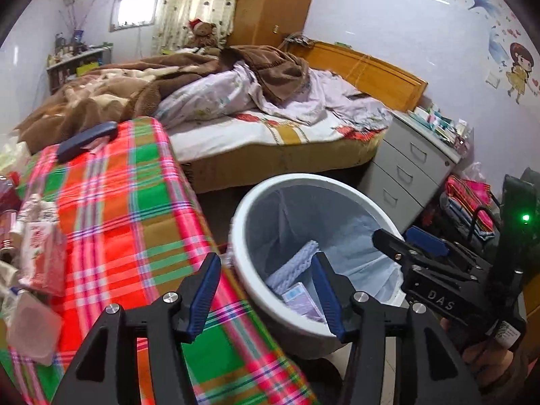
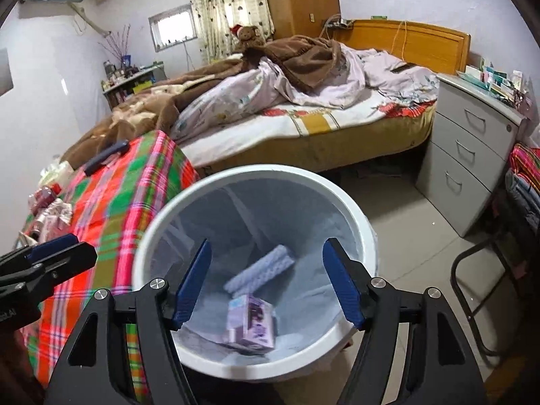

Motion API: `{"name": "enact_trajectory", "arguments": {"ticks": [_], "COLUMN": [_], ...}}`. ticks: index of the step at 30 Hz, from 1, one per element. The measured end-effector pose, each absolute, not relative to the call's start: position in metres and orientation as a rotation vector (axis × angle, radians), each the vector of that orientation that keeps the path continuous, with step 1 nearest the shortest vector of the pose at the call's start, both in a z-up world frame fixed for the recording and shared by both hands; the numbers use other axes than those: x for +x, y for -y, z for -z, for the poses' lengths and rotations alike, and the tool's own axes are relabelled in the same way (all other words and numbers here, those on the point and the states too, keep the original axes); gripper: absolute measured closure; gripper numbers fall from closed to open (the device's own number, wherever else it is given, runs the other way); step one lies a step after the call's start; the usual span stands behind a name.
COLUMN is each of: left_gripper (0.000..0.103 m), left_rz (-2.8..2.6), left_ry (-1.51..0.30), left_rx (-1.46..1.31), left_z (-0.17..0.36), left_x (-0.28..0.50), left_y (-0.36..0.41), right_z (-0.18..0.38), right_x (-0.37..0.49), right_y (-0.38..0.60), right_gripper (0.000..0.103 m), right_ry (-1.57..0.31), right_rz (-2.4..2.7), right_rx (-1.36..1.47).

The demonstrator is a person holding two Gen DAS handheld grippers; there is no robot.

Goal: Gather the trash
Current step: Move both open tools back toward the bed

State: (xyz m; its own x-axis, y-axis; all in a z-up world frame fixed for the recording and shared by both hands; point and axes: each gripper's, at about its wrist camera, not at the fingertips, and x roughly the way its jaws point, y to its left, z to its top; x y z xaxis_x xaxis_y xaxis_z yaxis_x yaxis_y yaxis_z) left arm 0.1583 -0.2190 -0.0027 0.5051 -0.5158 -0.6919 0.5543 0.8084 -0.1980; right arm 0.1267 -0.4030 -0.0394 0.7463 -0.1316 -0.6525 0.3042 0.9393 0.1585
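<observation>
A white trash bin (image 1: 243,222) with a pale liner stands on the floor beside a table under a plaid cloth (image 1: 128,202). In the bin lie a purple carton (image 2: 253,324) and a white foam net sleeve (image 2: 260,266); both show in the left wrist view too, the carton (image 1: 300,300) and the sleeve (image 1: 297,263). My left gripper (image 1: 266,290) is open and empty over the table's edge and the bin's near rim. My right gripper (image 2: 268,280) is open and empty above the bin's mouth (image 2: 354,209). Wrappers (image 1: 37,246) and a plastic cup (image 1: 30,330) lie on the table's left side.
A dark blue case (image 1: 87,138) lies at the table's far end. Behind it is an unmade bed (image 1: 270,128). A grey drawer unit (image 2: 472,155) stands to the right of the bin, with a black metal frame (image 2: 472,290) in front of it and folded cloth (image 1: 469,202) nearby.
</observation>
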Motion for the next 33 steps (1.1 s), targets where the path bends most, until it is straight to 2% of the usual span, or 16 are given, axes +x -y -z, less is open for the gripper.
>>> {"name": "enact_trajectory", "arguments": {"ticks": [18,33], "left_gripper": [0.048,0.047], "left_rz": [0.444,0.168], "left_ry": [-0.704,-0.669], "left_rx": [-0.020,-0.099], "left_z": [-0.024,-0.012], "left_x": [0.119,0.101], "left_y": [0.097,-0.042], "right_z": [0.015,0.026], "right_x": [0.119,0.116], "right_y": [0.323,0.238], "right_gripper": [0.033,0.033], "right_ry": [-0.587,-0.627], "right_rz": [0.057,-0.181], "right_rx": [0.227,0.172]}}
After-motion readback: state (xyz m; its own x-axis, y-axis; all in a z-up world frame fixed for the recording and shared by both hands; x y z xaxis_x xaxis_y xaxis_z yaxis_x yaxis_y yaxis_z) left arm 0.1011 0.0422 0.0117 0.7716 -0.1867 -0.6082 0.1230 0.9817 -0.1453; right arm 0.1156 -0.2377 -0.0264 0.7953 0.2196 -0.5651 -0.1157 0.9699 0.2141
